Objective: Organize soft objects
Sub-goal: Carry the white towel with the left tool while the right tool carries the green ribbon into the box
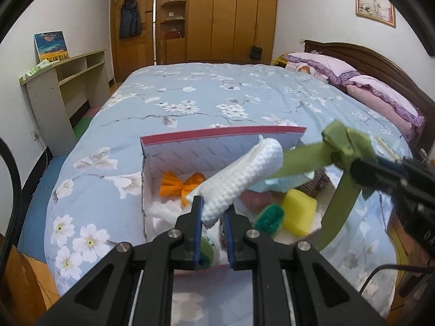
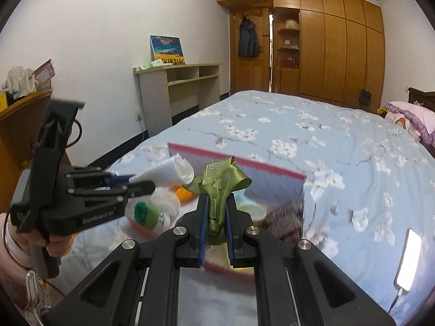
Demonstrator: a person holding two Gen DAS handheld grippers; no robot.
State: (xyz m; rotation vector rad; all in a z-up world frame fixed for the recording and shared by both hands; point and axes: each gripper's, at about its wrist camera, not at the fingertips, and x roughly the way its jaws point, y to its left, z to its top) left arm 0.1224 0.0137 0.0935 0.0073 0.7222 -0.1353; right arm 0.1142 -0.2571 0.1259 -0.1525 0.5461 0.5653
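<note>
My left gripper is shut on a rolled white waffle cloth and holds it above an open pink-rimmed box on the bed. My right gripper is shut on a green ribbon bow, also above the box; in the left wrist view the ribbon hangs at the right. The cloth shows in the right wrist view. Inside the box lie an orange bow, a yellow sponge, a green knit roll, a pink item and white stuffing.
The box sits on a blue floral bedspread. Pink pillows and a dark headboard are at the right. A beige shelf desk stands left of the bed, a wooden wardrobe behind. A phone lies on the bed.
</note>
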